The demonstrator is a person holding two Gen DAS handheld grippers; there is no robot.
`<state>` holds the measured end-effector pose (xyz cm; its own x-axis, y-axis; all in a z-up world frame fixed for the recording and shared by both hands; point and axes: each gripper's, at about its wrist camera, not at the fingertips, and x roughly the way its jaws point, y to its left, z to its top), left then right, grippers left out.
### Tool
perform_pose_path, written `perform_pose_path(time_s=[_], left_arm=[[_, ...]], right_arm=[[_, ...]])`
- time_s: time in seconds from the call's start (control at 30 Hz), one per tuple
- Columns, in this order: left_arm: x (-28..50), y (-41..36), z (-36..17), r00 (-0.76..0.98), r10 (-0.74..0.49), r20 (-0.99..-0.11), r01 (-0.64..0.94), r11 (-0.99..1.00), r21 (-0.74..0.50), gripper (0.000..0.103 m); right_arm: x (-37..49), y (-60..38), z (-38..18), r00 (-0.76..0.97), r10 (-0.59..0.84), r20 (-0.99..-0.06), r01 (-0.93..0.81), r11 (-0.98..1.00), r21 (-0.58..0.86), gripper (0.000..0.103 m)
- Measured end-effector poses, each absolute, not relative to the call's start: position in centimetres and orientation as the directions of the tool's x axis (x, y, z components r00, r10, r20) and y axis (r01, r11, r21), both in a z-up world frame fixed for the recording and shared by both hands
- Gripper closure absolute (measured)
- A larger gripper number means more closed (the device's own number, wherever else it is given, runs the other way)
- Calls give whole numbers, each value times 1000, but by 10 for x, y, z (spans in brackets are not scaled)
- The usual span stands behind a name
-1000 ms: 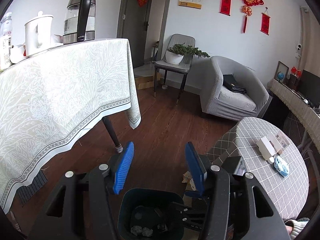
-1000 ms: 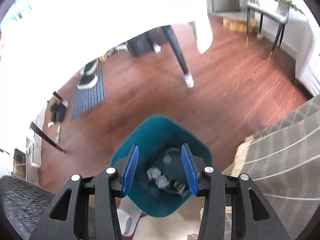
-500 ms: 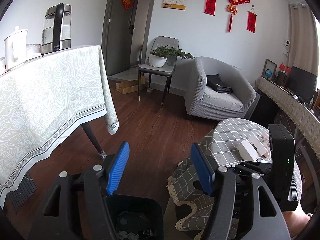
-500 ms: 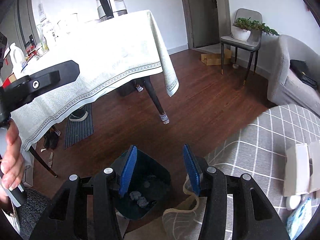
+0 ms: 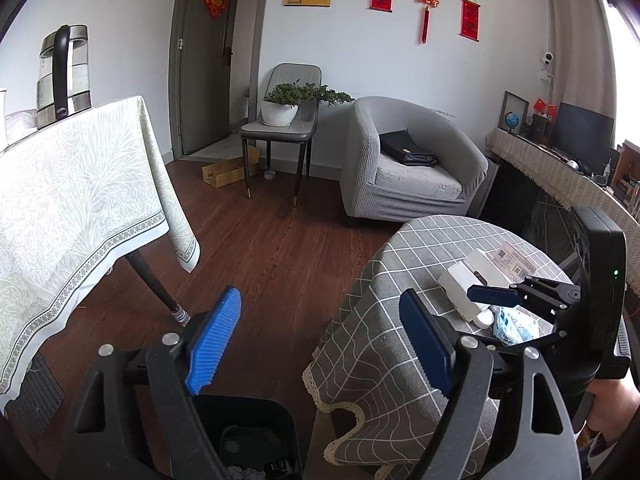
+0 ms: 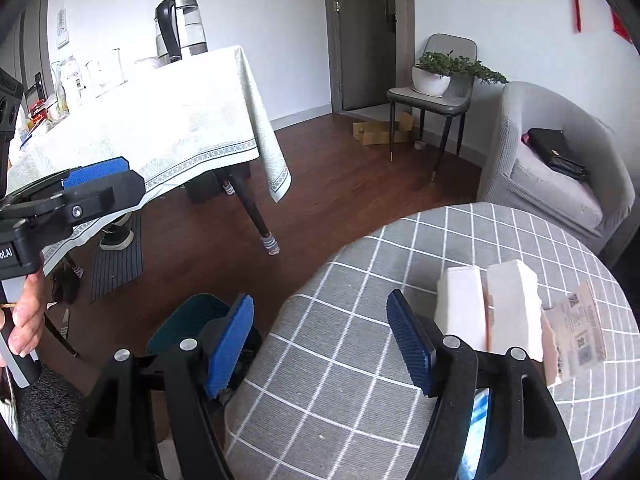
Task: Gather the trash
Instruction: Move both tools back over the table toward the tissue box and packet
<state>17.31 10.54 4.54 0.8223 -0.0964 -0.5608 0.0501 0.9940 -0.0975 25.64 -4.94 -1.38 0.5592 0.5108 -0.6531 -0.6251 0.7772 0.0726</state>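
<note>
While gaping, right gripper hovers beside boxes (white).

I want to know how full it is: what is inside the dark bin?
The bin holds some crumpled pale scraps at its bottom. The left hand-held gripper hides the rest.

Your left claw is spread wide with nothing between its blue pads, and your bare left hand grips its handle. Your right claw is also wide open and empty, held level beside the left.
</note>
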Motion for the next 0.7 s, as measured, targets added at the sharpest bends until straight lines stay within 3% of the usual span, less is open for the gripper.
perform_pose_path(time_s=[0.47,0.7], left_arm=[[184,66,24,775,-140,-617,145,989,-42,11],[193,33,10,730,-267,-630,289,955,-69,11]], right_arm=[[259,-121,-20,607,432,-667,-556,831,32,20],[260,-149,-30,595,405,-694,-559,829,5,18]])
